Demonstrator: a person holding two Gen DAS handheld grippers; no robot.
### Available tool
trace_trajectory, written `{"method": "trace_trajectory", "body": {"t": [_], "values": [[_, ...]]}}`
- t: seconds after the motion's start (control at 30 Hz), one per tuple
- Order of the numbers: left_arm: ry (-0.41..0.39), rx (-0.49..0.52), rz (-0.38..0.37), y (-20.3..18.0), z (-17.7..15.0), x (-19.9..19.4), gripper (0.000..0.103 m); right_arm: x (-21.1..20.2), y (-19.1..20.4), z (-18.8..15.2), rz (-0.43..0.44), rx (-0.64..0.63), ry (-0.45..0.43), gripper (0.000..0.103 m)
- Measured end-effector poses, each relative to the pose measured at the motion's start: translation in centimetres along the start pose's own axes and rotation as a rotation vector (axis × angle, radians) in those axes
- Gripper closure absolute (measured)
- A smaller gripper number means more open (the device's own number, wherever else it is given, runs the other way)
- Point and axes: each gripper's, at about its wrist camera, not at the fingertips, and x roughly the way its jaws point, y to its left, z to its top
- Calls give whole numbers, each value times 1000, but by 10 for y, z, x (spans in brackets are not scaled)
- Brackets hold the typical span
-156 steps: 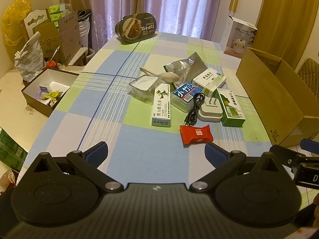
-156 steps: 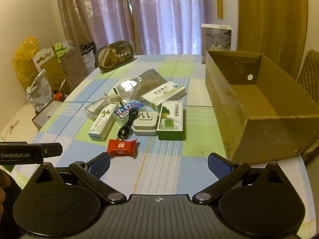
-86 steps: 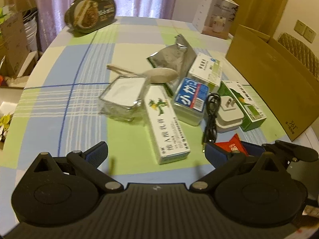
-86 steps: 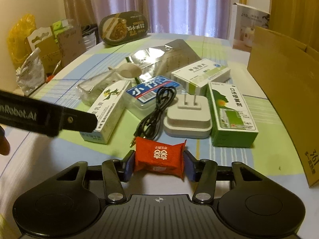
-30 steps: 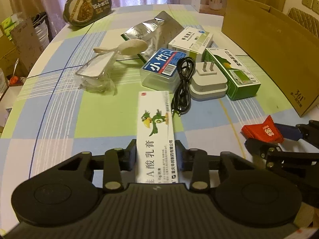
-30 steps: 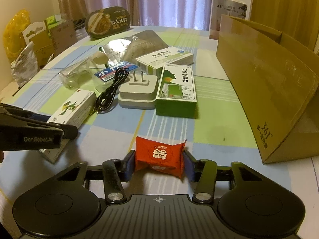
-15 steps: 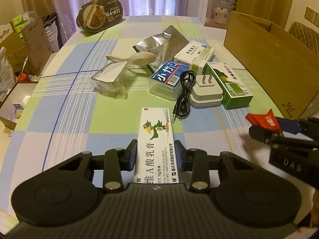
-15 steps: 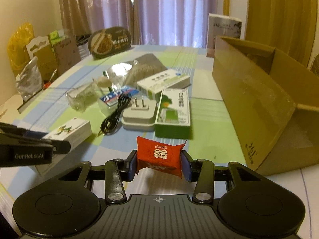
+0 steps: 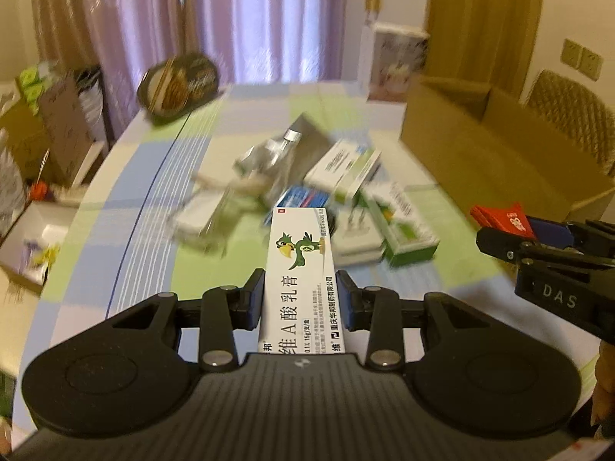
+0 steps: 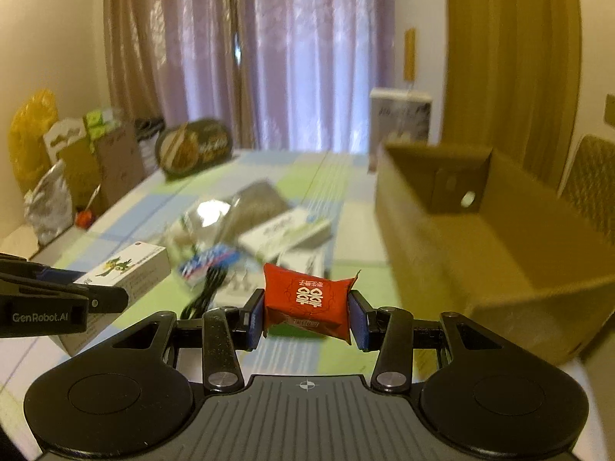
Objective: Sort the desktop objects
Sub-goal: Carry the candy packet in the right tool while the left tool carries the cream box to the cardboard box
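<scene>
Checked cloth (image 9: pixel 127 207) covers the table, with purple curtains (image 9: pixel 269 19) behind, in the left wrist view. Left gripper (image 9: pixel 300 301) is clamped on the sides of a white ointment box (image 9: pixel 301 269), held above the table. Beyond it a blurred pile (image 9: pixel 346 207) waits: foil bag, blue pack, charger and two green-and-white cartons. Further right stands the open cardboard box (image 9: pixel 480 161), and the right gripper (image 9: pixel 515 230) comes in from that side carrying a red packet (image 9: pixel 499 217). A noodle bowl (image 9: pixel 178 84) sits at the far end.

From the right wrist view, the right gripper (image 10: pixel 306 317) has its jaws closed on the red packet (image 10: pixel 307 297), lifted clear of the cloth. Ahead and to the right, the cardboard box (image 10: pixel 480 238) looks empty as far as its floor shows. Left gripper (image 10: pixel 103 297) with the ointment box (image 10: pixel 127 269) is at the left.

So the sort is barely begun: two things are held, none visibly boxed, and the pile remains. Nothing blocks the way to the box except its near wall, which both loads must clear. With both grippers heading to one opening, they could crowd each other.
</scene>
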Motion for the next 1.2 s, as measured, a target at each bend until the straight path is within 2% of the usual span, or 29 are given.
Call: {"method": "trace_trajectory", "body": {"t": [0.17,0.3,0.47,0.67,0.9,1.2], "values": [[-59,40,-64,-34,35,-4,70,-12,-36,34,-37,20,-54,61],[-91,83,-134,-74,61,0,70,-20,-74,51,-105,34,-83,61],[-101,116,-236,-125,85,12,70,-12,-122,57,-181,30,-42,61],[-55,123,-322,-172,104,42,70,1,-164,50,-209,46,26,61],[-13,151,-334,-204,112,70,70,14,-185,35,-184,72,70,61],[33,164,-323,-212,105,91,70,24,-197,27,-170,96,85,61]]}}
